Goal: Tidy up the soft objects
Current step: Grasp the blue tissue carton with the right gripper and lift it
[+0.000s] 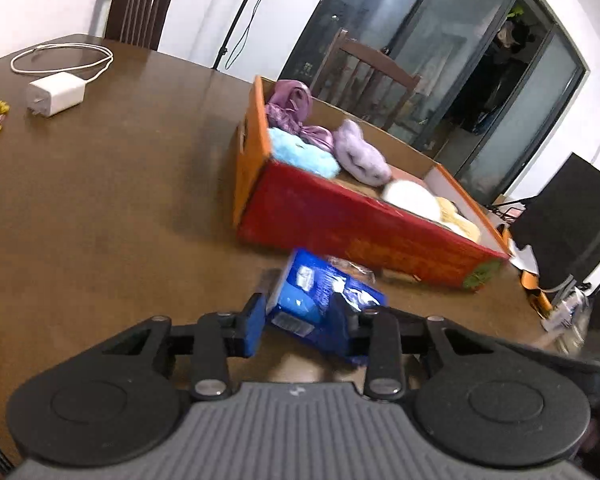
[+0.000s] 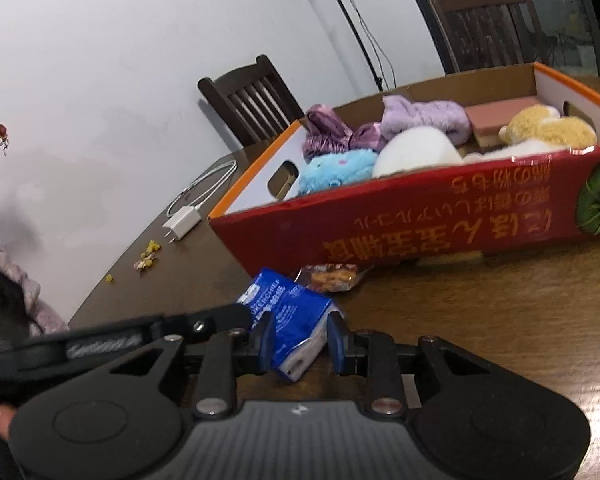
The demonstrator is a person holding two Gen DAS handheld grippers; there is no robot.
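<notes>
A blue tissue pack [image 1: 312, 288] [image 2: 288, 304] lies on the brown table [image 1: 100, 200] in front of a red cardboard box [image 1: 340, 220] [image 2: 420, 220]. My left gripper [image 1: 298, 320] is shut on one end of the pack and my right gripper [image 2: 300, 340] on the other end. The left gripper's finger [image 2: 236, 314] reaches in from the left in the right wrist view. The box holds a blue plush [image 2: 336, 170], a purple plush [image 2: 424, 116], purple satin cloth [image 2: 328, 128], a white ball [image 2: 416, 152], a yellow plush [image 2: 548, 124] and a pink block [image 2: 504, 118].
A brown snack packet [image 1: 348, 266] [image 2: 330, 276] lies between the pack and the box. A white charger with its cable [image 1: 56, 92] [image 2: 182, 222] and dried petals [image 2: 148, 256] lie farther left. Dark wooden chairs [image 1: 144, 0] [image 2: 252, 96] stand behind the table.
</notes>
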